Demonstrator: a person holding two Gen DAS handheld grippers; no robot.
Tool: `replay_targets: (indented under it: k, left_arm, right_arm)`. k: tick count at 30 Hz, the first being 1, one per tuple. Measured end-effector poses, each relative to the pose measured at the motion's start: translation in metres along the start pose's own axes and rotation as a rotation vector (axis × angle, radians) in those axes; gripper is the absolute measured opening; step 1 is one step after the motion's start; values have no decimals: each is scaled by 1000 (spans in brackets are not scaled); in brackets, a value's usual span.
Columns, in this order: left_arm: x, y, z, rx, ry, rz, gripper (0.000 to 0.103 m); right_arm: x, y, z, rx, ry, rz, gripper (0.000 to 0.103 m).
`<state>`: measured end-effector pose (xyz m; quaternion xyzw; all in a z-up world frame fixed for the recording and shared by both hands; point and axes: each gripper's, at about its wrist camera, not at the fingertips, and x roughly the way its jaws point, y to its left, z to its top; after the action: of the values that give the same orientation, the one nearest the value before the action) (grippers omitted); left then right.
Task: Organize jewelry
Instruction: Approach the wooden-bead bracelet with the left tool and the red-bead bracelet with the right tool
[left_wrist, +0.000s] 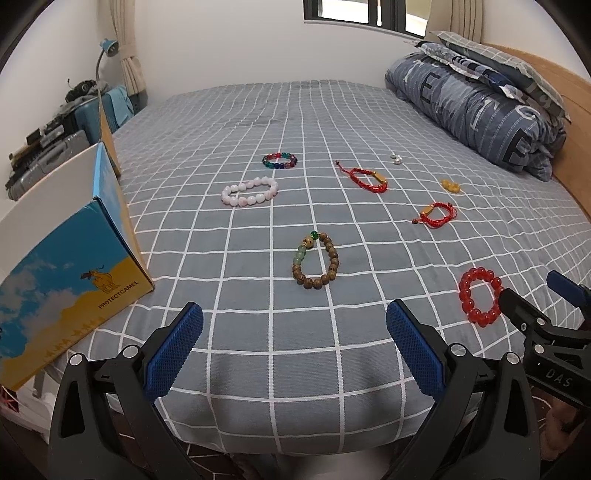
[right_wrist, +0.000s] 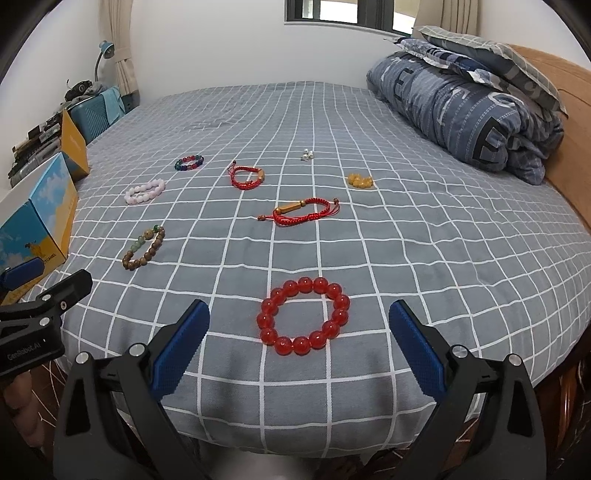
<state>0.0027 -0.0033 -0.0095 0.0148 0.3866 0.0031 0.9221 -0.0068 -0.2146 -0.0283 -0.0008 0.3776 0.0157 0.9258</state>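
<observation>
Just ahead of the right gripper (right_wrist: 299, 325), red bead bracelet (right_wrist: 303, 316), both grippers spread, empty, left gripper (left_wrist: 294, 325)

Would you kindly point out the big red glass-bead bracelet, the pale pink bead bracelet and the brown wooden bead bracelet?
Big red glass-bead bracelet (right_wrist: 334, 291): right wrist view, on a bead at the ring's upper right.
Pale pink bead bracelet (left_wrist: 232, 201): left wrist view, on a lower-left bead.
Brown wooden bead bracelet (left_wrist: 333, 260): left wrist view, on a right-side bead.

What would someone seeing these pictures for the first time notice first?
Probably the red bead bracelet, lying flat near the front edge of the checked bedsheet, straight ahead of the right gripper with its jaws open. Next, the blue and yellow box at the bed's left edge, beside the open left gripper.
</observation>
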Motion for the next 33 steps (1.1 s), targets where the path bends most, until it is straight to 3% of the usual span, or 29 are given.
replay_targets:
  k: [4, 33]
  left_arm:
    - [3, 0, -1, -1, 17, -26, 98]
    - [3, 3, -1, -27, 8, -17, 98]
  right_arm:
    - [1, 1, -1, 0, 1, 1, 94]
    - [0, 0, -2, -8, -2, 1, 94]
